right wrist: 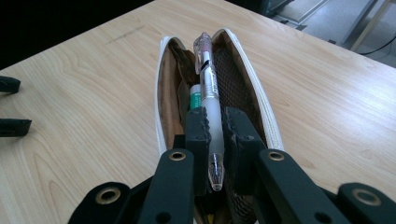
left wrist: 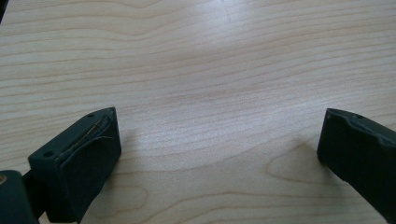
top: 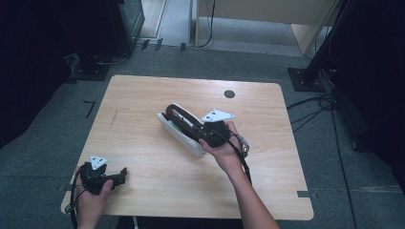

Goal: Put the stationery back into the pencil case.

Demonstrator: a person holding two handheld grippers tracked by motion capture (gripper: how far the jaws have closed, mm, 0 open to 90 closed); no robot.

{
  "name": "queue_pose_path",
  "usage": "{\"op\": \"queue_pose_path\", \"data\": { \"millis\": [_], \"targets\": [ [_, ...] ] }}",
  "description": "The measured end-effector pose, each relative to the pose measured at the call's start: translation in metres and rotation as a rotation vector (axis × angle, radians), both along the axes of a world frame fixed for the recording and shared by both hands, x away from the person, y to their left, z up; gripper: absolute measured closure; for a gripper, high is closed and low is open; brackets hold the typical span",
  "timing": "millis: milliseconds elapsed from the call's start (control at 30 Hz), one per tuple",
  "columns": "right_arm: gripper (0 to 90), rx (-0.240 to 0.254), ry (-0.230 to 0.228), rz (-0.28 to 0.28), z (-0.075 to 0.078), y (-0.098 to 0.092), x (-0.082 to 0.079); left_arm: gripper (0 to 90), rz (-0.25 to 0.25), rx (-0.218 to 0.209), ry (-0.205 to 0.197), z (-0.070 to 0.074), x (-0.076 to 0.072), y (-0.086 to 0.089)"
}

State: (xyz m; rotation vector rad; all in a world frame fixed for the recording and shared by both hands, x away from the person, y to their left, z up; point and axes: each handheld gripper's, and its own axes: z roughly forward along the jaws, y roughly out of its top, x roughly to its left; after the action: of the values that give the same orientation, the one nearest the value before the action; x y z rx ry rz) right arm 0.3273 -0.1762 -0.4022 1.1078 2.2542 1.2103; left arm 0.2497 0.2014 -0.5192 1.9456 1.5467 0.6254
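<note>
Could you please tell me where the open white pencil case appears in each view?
High view: white zippered pencil case at table centre, under the right gripper.
Left gripper view: wooden tabletop and no case.
Right gripper view: centre, around the clamped translucent pen.
Shared landmark: the tabletop.

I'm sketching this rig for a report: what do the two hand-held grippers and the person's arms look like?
Both are black. The left gripper and right gripper each carry a grey three-cornered plate with dark holes on top and trail a black cable. The fingers are blocky with textured pads, on flat links with brass-ringed holes. The forearms are bare, with no sleeves in view.
</note>
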Motion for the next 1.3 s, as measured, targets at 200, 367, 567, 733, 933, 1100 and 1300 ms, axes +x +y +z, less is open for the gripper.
{"op": "queue_pose_path", "data": {
  "millis": [200,367,567,733,933,1100,1300],
  "targets": [
    [80.8,-0.018,0.023,0.002,-0.007,0.002,0.007,0.0,0.001,-0.002,0.000,0.000,0.000,0.000],
    [80.9,-0.024,0.035,0.005,-0.011,0.005,0.010,0.0,0.001,-0.001,0.000,0.000,0.000,0.000],
    [80.8,-0.036,0.046,0.009,-0.015,0.008,0.013,0.0,-0.001,0.001,0.000,0.000,0.000,0.000],
    [80.8,-0.041,0.049,0.009,-0.016,0.009,0.015,0.0,0.000,0.000,0.000,0.000,0.000,0.000],
    [80.6,-0.049,0.050,0.009,-0.017,0.012,0.017,0.0,0.000,0.000,0.000,0.000,0.000,0.000],
    [80.4,-0.048,0.054,0.013,-0.018,0.014,0.019,0.0,0.000,-0.001,0.000,0.000,0.000,0.000],
    [79.9,-0.058,0.072,0.013,-0.020,0.017,0.022,0.0,0.000,0.000,0.000,0.000,0.000,0.000]
  ]
}}
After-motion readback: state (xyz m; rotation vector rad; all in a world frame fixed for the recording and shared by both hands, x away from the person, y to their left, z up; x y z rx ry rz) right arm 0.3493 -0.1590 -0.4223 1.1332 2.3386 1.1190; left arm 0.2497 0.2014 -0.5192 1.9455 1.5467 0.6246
